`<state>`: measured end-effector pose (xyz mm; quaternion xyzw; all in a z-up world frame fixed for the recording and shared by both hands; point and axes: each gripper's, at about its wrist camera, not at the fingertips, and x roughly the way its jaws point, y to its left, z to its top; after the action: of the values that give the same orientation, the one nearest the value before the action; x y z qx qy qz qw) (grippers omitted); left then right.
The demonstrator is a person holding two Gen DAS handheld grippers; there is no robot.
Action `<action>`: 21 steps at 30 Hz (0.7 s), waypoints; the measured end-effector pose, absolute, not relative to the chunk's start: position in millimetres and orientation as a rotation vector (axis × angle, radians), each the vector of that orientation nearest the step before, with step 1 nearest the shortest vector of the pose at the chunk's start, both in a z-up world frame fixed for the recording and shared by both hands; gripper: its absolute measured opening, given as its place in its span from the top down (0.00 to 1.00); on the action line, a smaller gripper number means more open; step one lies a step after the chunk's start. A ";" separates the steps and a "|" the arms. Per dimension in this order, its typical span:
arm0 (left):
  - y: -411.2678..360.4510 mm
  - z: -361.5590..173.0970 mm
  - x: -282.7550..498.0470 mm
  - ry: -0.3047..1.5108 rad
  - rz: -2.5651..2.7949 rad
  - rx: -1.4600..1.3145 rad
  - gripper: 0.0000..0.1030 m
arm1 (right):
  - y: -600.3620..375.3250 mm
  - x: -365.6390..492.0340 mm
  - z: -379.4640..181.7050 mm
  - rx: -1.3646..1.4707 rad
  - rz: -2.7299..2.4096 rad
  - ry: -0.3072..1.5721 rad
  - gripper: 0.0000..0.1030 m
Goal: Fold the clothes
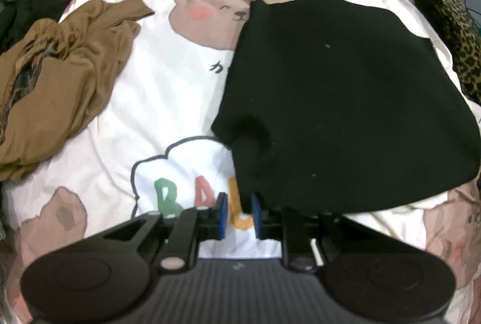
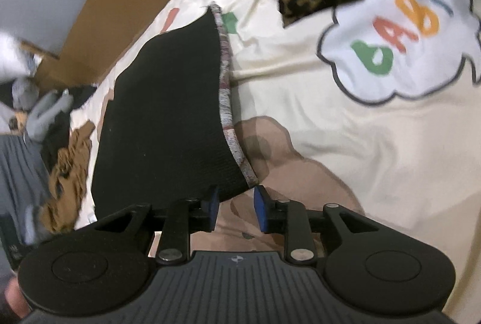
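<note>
A crumpled brown fabric garment [image 1: 60,77] lay at the left of the cream cartoon-print bed cover [image 1: 168,101]. The folded black knit garment [image 1: 345,101] lay flat at centre-right, a leopard-print cloth [image 1: 451,32] beyond it. The left gripper [image 1: 239,215] hung released beside the black garment's near edge. The right gripper [image 2: 237,211] was likewise released, its left finger at the garment's corner [image 2: 234,191]

Two low wrist views close over the bedspread [image 1: 168,101], both sharing the black garment [image 1: 345,101].
</note>
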<state>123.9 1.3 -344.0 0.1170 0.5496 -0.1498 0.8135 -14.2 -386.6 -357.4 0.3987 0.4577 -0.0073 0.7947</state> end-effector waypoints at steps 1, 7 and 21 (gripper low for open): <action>2.2 -345.4 124.4 1.176 -0.323 0.241 0.82 | -386.9 -14.1 -360.3 0.882 -0.014 0.980 0.69; 0.9 -353.2 121.6 1.198 -0.345 0.213 0.79 | -388.8 -14.1 -377.5 1.022 -0.046 0.925 0.56; 12.7 -347.8 122.0 1.189 -0.338 0.168 0.71 | -396.1 -27.2 -397.8 1.244 -0.086 0.885 0.65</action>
<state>122.0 12.7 -347.8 0.0788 0.5569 -0.1582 0.8116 -27.2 -396.1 -397.8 0.5633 0.4006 -0.0388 0.7216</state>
